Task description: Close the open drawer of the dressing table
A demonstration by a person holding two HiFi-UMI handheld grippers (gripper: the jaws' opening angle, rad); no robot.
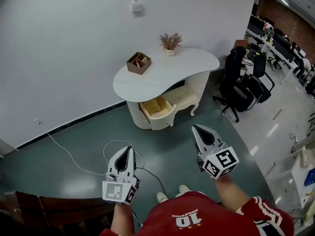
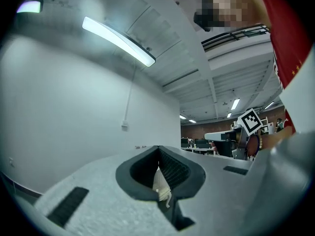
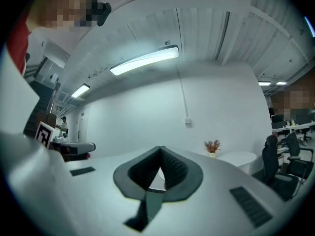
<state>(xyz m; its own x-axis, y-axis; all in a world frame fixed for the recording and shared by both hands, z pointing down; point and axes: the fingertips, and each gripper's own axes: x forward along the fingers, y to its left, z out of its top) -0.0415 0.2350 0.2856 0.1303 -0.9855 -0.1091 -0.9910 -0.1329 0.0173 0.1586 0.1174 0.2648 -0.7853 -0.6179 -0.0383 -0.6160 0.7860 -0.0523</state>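
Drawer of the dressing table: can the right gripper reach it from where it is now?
Probably not yet. The right gripper hangs well short of the open drawer, with only floor between them. Nothing blocks the way, so the person likely needs to step closer.

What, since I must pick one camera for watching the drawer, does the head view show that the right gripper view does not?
Only the head view: the open drawer, the wooden organiser box on the tabletop, and the cushioned stool.
Only the right gripper view: the ceiling light strip and a distant person at far left.
Both: the dressing table, its dried plant, the white wall and the office chairs.
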